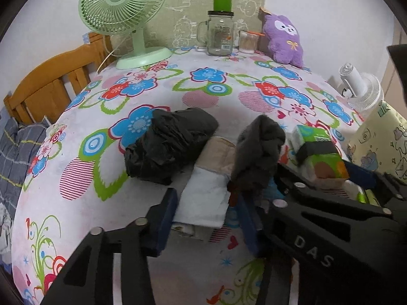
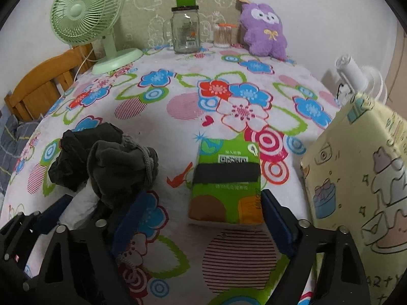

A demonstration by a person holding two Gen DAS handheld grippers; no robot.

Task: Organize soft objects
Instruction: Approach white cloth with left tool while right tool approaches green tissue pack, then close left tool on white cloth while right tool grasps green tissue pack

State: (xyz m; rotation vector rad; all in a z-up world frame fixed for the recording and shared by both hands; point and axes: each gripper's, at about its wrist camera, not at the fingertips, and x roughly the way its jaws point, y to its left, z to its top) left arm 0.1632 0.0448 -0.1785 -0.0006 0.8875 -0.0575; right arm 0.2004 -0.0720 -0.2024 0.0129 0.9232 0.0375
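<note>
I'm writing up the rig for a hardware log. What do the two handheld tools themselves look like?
Both match: the left tool and right tool have matte black angular bodies with triangular cut-outs and round silver pivot pins. Each ends in two flat, dark blue padded fingers. The right tool's body, seen from the left wrist camera, bears pale raised letters "DAS". No cables or sleeves show.

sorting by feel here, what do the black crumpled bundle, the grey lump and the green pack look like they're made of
Black bundle: probably thin plastic film, going by its sharp crinkles and faint sheen. Grey lump: soft matte fabric, likely knit or fleece, with a ribbed edge. Green pack: glossy printed plastic wrap, seemingly around soft tissues.
</note>
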